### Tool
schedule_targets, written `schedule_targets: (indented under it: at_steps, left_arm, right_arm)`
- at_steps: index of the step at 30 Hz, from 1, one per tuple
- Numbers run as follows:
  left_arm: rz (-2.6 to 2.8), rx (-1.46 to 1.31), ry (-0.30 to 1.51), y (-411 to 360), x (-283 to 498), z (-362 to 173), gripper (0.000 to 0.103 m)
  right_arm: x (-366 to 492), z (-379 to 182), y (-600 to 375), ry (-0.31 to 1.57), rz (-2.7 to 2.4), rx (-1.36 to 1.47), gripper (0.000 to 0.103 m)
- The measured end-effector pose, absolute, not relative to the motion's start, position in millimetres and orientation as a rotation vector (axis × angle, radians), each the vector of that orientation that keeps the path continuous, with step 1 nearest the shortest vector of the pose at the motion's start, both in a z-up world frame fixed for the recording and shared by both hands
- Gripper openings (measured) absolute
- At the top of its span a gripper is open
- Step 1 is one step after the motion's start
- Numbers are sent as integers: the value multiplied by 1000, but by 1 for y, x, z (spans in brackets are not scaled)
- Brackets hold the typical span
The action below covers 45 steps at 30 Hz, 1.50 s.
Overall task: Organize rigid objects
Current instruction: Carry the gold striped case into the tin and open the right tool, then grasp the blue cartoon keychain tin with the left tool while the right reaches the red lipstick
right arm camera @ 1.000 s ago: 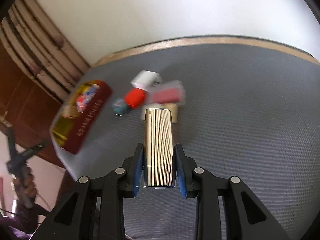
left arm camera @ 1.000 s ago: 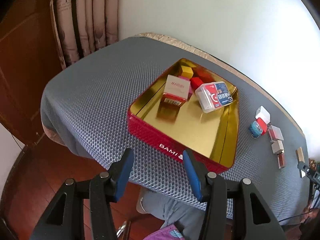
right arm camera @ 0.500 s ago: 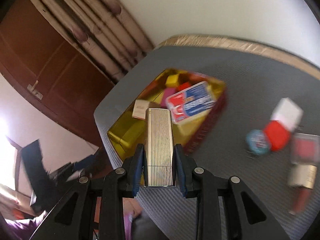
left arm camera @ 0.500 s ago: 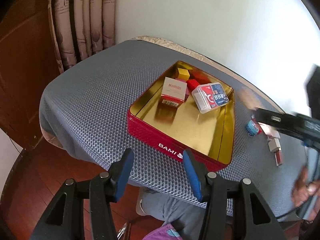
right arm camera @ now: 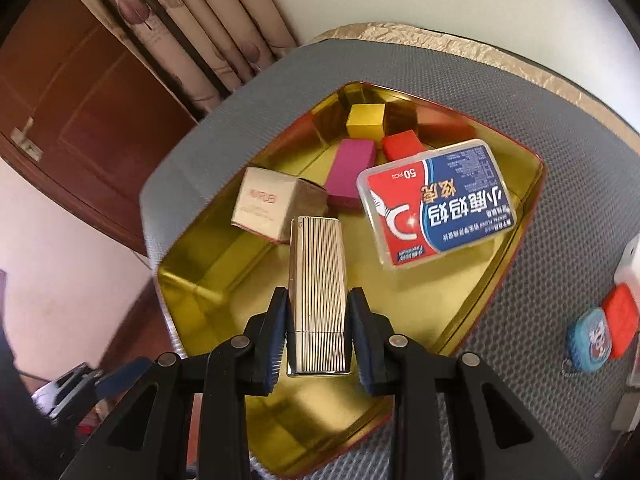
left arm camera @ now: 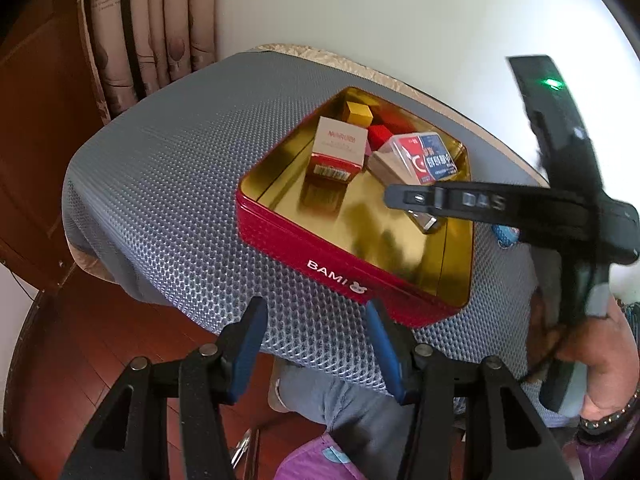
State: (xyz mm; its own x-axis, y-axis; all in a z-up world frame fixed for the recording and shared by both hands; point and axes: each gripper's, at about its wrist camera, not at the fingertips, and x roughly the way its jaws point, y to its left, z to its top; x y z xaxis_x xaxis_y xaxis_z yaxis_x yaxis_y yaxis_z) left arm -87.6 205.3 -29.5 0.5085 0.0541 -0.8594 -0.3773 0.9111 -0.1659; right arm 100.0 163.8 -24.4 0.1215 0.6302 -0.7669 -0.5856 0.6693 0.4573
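Note:
A red tin (left arm camera: 340, 268) with a gold inside sits on the grey mat. It holds a beige carton (right arm camera: 268, 204), a floss box (right arm camera: 436, 204) and yellow (right arm camera: 365, 120), magenta (right arm camera: 352, 164) and red (right arm camera: 402, 144) blocks. My right gripper (right arm camera: 318, 308) is shut on a ribbed silver lighter (right arm camera: 316, 280) and hangs over the tin's bare gold floor (right arm camera: 224, 264). The left wrist view shows that right gripper (left arm camera: 416, 208) from the side, with the lighter (left arm camera: 428, 222) just above the tin floor. My left gripper (left arm camera: 316, 320) stands open at the table's near edge, short of the tin, with nothing between its fingers.
To the right of the tin lie loose items on the mat: a blue round case (right arm camera: 590, 338), a red piece (right arm camera: 620, 320) and a white one (right arm camera: 632, 264). A curtain (left arm camera: 160, 20) and a wooden door (right arm camera: 80, 100) stand behind the table. A person's hand (left arm camera: 600, 360) holds the right gripper.
My right gripper has carried the lighter from beside the loose items leftward to above the tin, coming into the left wrist view. The left gripper has stayed put.

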Motion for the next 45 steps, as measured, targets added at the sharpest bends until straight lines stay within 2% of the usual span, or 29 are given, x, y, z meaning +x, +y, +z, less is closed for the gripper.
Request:
schedule_targets:
  at_steps: [9, 13, 17, 21, 25, 31, 33, 35, 37, 40, 45]
  left_arm:
    - [264, -357, 1037, 203, -83, -37, 52]
    - [276, -349, 1027, 203, -84, -36, 52]
    - [270, -332, 1013, 199, -86, -33, 52]
    - [248, -288, 1006, 187, -86, -30, 52]
    - [176, -227, 995, 164, -85, -24, 52]
    - [-42, -145, 978, 113, -69, -4, 52]
    - [-110, -102, 966, 92, -55, 4, 52]
    - [-161, -69, 976, 74, -34, 8, 57]
    - [-192, -71, 1016, 63, -5, 4, 57]
    - [-178, -84, 1078, 58, 34, -11, 57]
    - [-159, -124, 1150, 55, 79, -34, 57]
  right_arm:
    - [107, -24, 163, 1128, 869, 81, 31]
    - [95, -14, 131, 1064, 879, 165, 38]
    - [76, -7, 68, 980, 837, 226, 64]
    - [54, -15, -18, 928, 683, 212, 67]
    - [43, -40, -105, 928, 449, 132, 81]
    - [34, -85, -197, 954, 191, 69, 82]
    - [33, -96, -211, 956, 177, 110, 86]
    - [31, -106, -220, 960, 193, 181, 91]
    - [29, -105, -220, 937, 199, 181, 91]
    - [24, -101, -222, 891, 243, 193, 97]
    - [25, -101, -219, 897, 290, 253, 99]
